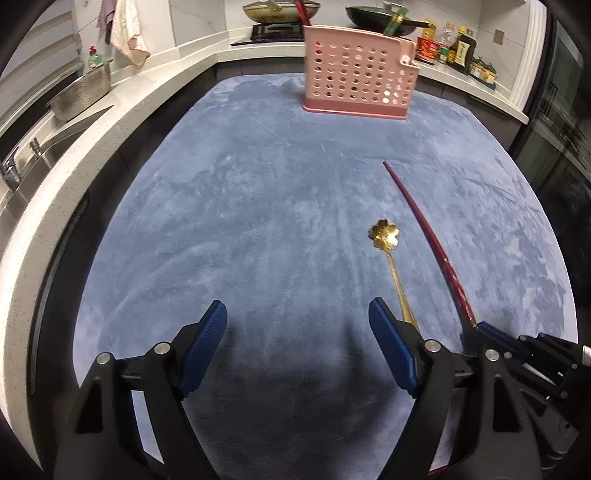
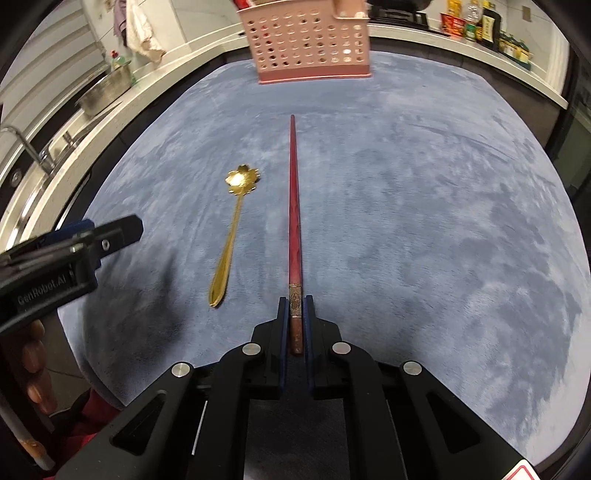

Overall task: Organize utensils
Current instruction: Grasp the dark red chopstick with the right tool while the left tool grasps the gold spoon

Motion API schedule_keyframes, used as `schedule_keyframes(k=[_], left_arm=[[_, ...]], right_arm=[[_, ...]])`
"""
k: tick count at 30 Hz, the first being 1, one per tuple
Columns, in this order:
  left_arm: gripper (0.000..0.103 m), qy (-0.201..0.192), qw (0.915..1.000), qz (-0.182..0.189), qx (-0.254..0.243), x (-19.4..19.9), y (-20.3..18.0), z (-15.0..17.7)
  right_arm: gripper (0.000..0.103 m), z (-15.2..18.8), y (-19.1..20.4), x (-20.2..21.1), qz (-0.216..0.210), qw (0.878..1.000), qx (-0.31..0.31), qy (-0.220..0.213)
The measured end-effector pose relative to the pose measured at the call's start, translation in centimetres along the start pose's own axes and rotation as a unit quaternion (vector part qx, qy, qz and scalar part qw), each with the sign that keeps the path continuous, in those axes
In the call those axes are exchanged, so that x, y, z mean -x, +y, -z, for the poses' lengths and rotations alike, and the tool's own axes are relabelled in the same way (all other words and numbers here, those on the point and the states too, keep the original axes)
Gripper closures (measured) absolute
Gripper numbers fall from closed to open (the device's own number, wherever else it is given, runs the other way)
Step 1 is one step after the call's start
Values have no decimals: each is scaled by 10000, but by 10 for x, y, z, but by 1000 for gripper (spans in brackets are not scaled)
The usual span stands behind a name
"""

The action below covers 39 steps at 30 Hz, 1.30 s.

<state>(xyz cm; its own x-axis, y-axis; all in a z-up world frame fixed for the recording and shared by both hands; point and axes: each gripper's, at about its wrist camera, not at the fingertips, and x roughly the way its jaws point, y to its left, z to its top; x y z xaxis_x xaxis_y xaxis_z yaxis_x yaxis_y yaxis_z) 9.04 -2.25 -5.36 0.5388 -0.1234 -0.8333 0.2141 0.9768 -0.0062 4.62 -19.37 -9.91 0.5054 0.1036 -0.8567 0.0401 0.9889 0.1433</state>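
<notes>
A red chopstick (image 2: 294, 206) lies along the blue mat, its thick decorated end pinched in my right gripper (image 2: 296, 301), which is shut on it. A gold spoon (image 2: 232, 236) with a flower-shaped bowl rests just left of it, untouched. In the left wrist view my left gripper (image 1: 297, 314) hovers open over bare mat, with the gold spoon (image 1: 388, 254) just right of its right finger and the red chopstick (image 1: 428, 236) beyond that. A pink perforated utensil holder (image 1: 356, 83) stands upright at the mat's far edge, also shown as the pink holder (image 2: 308, 40).
The blue mat (image 1: 258, 206) covers the table. A white counter (image 1: 122, 107) curves along the left and back with a steel colander (image 1: 83, 94), a sink tap, pans on a stove (image 1: 280, 11) and sauce bottles (image 1: 456, 48) at the back right.
</notes>
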Motion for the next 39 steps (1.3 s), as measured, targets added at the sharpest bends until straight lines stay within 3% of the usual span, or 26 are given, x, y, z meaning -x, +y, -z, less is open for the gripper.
schedule_keyframes(k=[17,27,35,39], left_arm=[[27,445,9947,712,-590,-24,-45,12],[48,580,9934,781,-616,-37,-56,14],[89,539,9934,795,-622,-35,-53,16],[92,521,9929,824,-676,-33,-52,16]], right_arm=[[96,7,-22,14,136,9989,-442,-97],[96,7,-24,12,118,9989,-461,-52],[96,7,-24,9,96,9989,-455,-29],[96,7,-24,10,78,9990,-442,-36]])
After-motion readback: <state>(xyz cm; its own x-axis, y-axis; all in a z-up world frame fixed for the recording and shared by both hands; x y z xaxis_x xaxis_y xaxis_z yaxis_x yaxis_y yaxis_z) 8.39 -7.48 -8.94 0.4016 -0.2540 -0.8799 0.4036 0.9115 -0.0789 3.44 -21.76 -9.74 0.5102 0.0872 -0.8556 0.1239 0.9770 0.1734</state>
